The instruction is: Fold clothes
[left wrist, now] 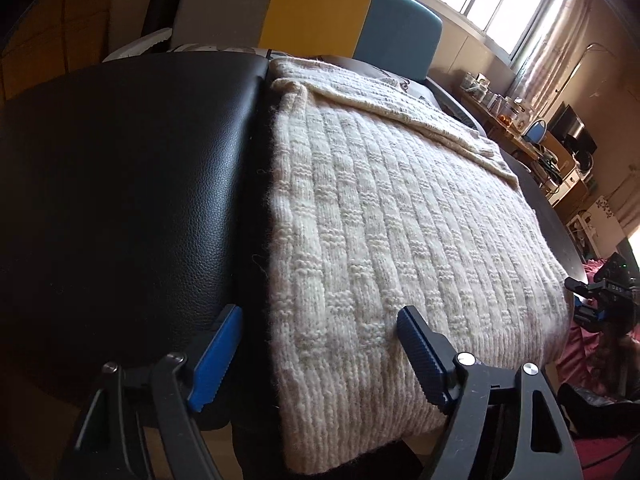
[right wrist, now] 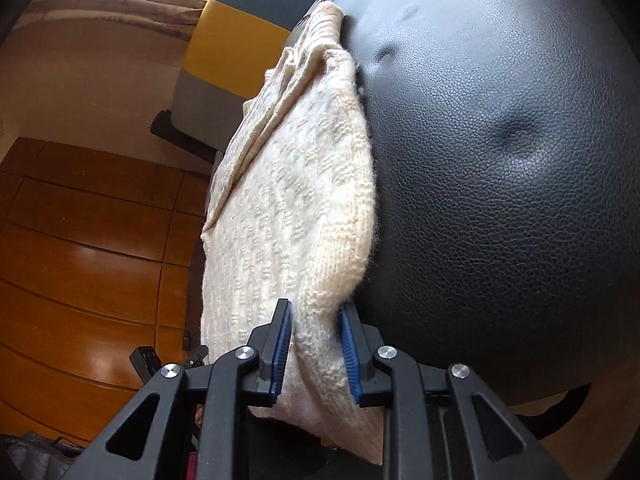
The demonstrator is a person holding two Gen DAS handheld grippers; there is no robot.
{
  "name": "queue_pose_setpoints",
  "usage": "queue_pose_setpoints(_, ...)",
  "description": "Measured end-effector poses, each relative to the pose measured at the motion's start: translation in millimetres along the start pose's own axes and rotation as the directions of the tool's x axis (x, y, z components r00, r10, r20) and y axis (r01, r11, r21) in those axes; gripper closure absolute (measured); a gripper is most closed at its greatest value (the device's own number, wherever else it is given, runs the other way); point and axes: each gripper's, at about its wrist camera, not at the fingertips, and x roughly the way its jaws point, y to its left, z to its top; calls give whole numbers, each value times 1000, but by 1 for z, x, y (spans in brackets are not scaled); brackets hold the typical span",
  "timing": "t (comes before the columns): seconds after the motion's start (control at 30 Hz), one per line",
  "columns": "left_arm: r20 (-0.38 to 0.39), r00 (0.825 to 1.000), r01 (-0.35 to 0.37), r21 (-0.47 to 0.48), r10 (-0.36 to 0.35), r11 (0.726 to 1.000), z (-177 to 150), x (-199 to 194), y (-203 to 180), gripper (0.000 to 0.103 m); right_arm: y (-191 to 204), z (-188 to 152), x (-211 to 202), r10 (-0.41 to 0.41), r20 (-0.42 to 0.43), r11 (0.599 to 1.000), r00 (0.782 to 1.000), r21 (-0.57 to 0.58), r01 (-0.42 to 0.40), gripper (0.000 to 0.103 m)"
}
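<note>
1. We saw the sweater [left wrist: 384, 216], a cream knit, lying folded on a black leather surface [left wrist: 120, 184], its near hem hanging over the near edge.
2. A folded layer lay across its far end, toward a yellow and blue headboard [left wrist: 344, 12].
3. Our left gripper [left wrist: 316, 356] had its jaws spread wide: the left pad sat over the bare leather, the right pad over the knit near the hem. The sweater's left edge lay between them, and neither pad pressed it.
4. Our right gripper [right wrist: 316, 352] had its jaws pinching a near corner of the sweater [right wrist: 288, 200], the knit bunched between both blue pads.
5. In the right wrist view, the sweater ran away from the jaws along the leather's edge, with wooden floor [right wrist: 80, 240] to its left.
</note>
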Motion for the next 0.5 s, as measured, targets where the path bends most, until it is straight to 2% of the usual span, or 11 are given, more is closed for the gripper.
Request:
queue_pose_setpoints(0.03, -1, 1000, -3, -7, 3, 1000, 0, -1, 2, 31, -2, 0, 0, 11, 5, 1000, 1000, 16, -11, 79)
queue_pose_setpoints(0.07, -1, 1000, -8, -19, 8, 1000, 0, -2, 4, 40, -4, -1, 0, 21, 7, 999, 1000, 29, -21, 79)
queue_pose_setpoints(0.1, -3, 1000, 3, -42, -3, 999, 0, -2, 9, 43, -5, -1, 1, 32, -1, 999, 999, 42, -32, 79)
queue_pose_setpoints(0.2, -9, 1000, 22, -98, -23, 995, 1, -6, 15, 45, -8, -2, 7, 70, -33, 994, 997, 83, -67, 79)
queue_pose_setpoints(0.27, -14, 999, 29, -123, -31, 992, 1, -8, 16, 46, -8, -4, 8, 78, -22, 993, 997, 93, -76, 79)
queue_pose_setpoints(0.43, -24, 1000, -13, 11, 14, 1000, 2, -6, -14, 62, -9, -8, 9, 99, -18, 992, 995, 80, -97, 79)
queue_pose_setpoints(0.47, -18, 999, -43, 34, 44, 998, 2, -5, -18, 73, -9, -9, 9, 106, -20, 991, 994, 85, -104, 79)
queue_pose_setpoints(0.5, -10, 998, -60, 37, 60, 998, 2, -4, -18, 90, -10, -9, 9, 112, -22, 990, 993, 93, -110, 79)
